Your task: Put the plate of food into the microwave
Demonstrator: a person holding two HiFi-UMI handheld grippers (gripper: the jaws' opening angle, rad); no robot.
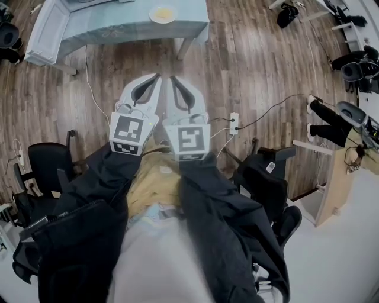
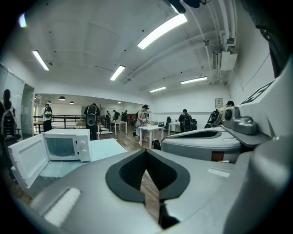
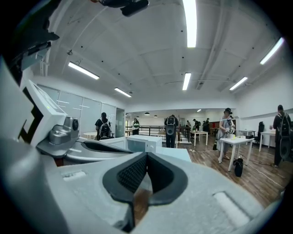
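step: heading for pickup | left tongs (image 1: 155,80) + right tongs (image 1: 176,81): both pinched shut, empty | plate of food (image 1: 163,13): on table (image 1: 118,28), 12 o'clock, well ahead | microwave (image 2: 66,144): door open (handy) | tip: probably spread tongs early, grab rim level

Plate (image 1: 163,13) on table (image 1: 112,28) ahead — microwave (image 2: 66,145) there too
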